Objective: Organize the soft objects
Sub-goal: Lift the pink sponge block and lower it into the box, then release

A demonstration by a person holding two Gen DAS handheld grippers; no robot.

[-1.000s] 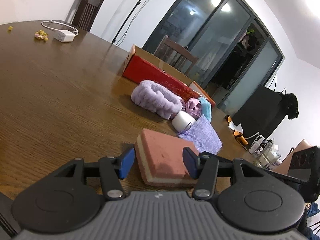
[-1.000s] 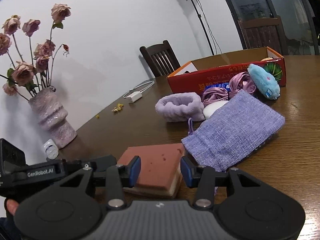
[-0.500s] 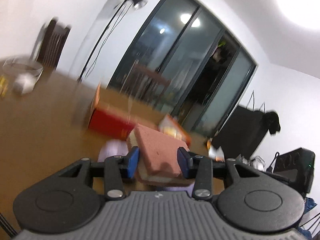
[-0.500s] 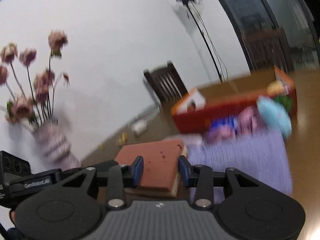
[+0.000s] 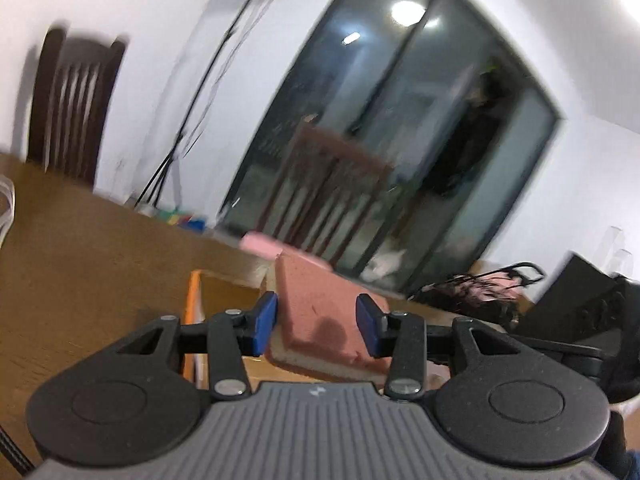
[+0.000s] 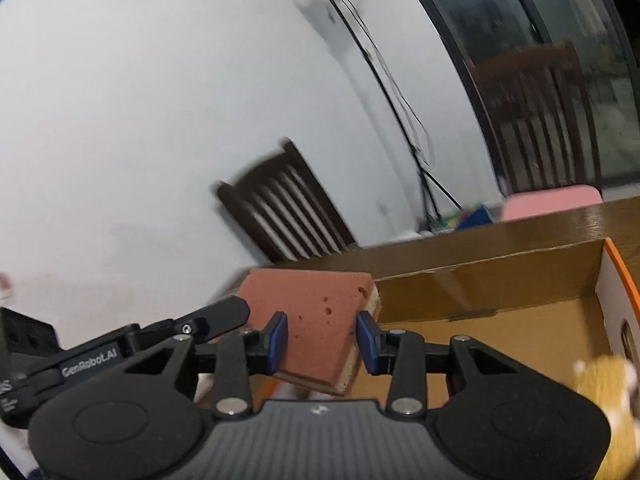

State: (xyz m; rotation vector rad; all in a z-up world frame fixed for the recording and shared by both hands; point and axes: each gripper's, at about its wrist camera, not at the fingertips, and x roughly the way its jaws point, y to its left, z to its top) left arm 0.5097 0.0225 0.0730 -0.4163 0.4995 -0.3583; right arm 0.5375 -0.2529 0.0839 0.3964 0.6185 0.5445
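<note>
A reddish-brown sponge with a cream underside [image 5: 320, 312] [image 6: 316, 328] is held in the air by both grippers at once. My left gripper [image 5: 316, 326] is shut on its sides, and my right gripper [image 6: 322, 342] is shut on its other end. The sponge hangs over the open cardboard box [image 6: 500, 292], whose orange rim also shows in the left wrist view [image 5: 192, 304]. A yellow soft toy [image 6: 600, 392] lies in the box at the right. The other soft objects are out of view.
The brown wooden table [image 5: 80, 260] stretches left of the box. Dark wooden chairs [image 5: 72, 108] [image 6: 280, 216] stand behind it by the white wall. A light stand [image 6: 380, 80] and glass doors [image 5: 400, 140] are at the back.
Both grippers closed on the sponge and lifted it off the table. They carried it forward over the open box. The pouch, headband and other soft items dropped out of view.
</note>
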